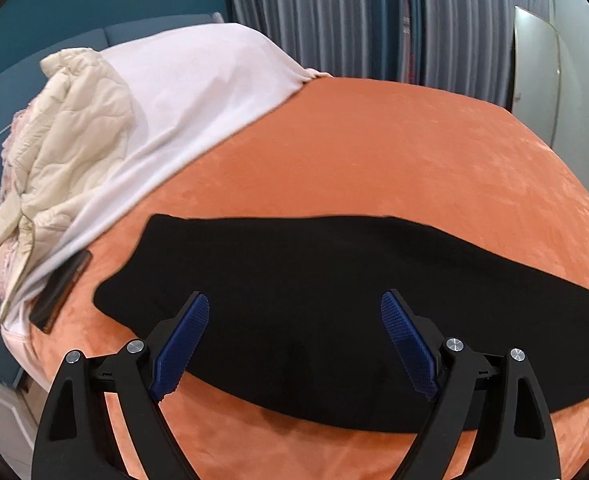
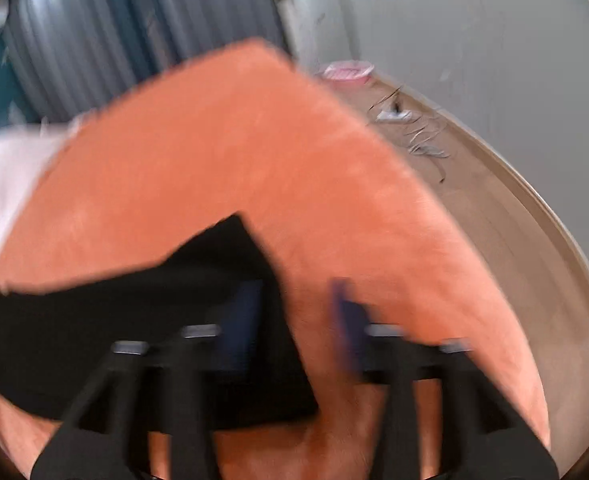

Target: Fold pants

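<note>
Orange bedspread (image 1: 374,152) serves as folding surface; black pants (image 1: 314,300) lie flat, spread sideways for next fold. Left gripper (image 1: 294,340) hovers above pants, jaws wide, empty. Right gripper (image 2: 298,320) blurred, jaws apart, nothing grasped, over pants' end.

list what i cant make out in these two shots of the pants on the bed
- Black pants: left wrist view, the right end runs off the frame edge and the near middle sits behind the gripper arms; no seams or waistband show in the flat black.
- Right gripper: right wrist view, motion blur smears its fingers.
- Dark flat object: left wrist view, partly under the white sheet; unidentifiable.
- Pink item on floor: too small, blurred.
</note>
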Tool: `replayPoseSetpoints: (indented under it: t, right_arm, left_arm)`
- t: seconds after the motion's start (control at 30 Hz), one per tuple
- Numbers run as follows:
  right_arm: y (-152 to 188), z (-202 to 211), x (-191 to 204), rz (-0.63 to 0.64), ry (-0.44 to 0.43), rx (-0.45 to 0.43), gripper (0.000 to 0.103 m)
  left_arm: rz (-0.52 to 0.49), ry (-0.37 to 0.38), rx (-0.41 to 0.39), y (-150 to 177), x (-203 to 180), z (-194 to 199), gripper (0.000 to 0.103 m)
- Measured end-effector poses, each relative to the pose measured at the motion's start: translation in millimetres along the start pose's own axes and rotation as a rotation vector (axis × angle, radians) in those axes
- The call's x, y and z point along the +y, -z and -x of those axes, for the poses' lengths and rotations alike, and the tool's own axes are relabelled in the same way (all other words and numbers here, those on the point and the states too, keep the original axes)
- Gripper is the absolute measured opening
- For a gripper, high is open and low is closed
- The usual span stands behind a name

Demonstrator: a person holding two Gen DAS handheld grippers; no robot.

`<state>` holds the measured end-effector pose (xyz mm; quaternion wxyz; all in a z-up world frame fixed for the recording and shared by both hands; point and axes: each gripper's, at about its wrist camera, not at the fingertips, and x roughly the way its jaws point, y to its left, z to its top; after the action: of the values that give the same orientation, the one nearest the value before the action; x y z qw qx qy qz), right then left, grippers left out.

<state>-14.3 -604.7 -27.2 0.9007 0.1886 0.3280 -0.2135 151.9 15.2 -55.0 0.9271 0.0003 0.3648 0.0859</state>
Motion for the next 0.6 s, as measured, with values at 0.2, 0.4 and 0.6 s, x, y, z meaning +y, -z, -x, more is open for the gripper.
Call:
replayPoseSetpoints:
  t: [0.2,0.4,0.6]
  right_arm:
    - [30,12,-22,-0.090,-0.105,0.072,0.070]
    - [30,-5,4,-0.145,-0.140,0.065,0.066]
    - [30,-19,17,-0.305,-0.220,0.083,0.017]
  left_arm:
    - [-0.026,0.035,0.018,8,-19,-4,0.086]
    - [0.018,0.071,0.042,20,-12,-3,0.086]
    - [0.075,0.051,0.072,30,29,-10,0.086]
